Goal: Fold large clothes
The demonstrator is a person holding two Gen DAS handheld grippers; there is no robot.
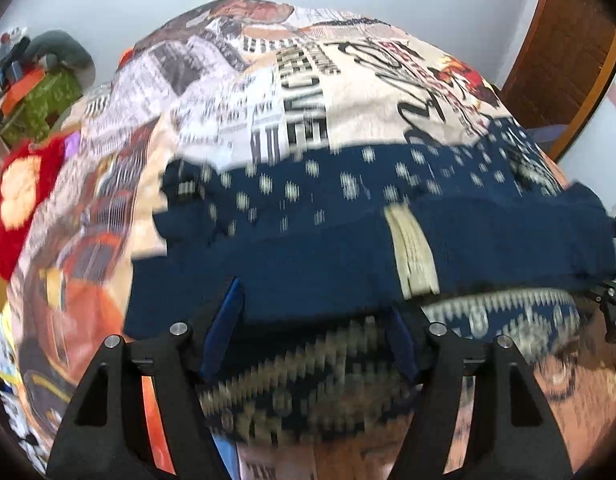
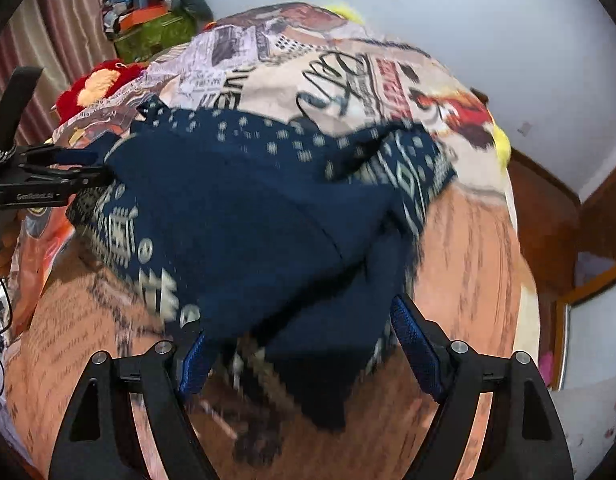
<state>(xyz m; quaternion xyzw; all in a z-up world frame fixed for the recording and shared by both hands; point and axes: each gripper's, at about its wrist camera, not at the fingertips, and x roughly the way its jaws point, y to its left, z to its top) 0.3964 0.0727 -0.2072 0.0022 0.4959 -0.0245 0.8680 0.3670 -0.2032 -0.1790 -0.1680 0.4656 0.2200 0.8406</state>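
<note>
Both wrist views close above bed [image 1: 348, 92], facing wall, sharing navy garment [image 1: 348, 240]
</note>
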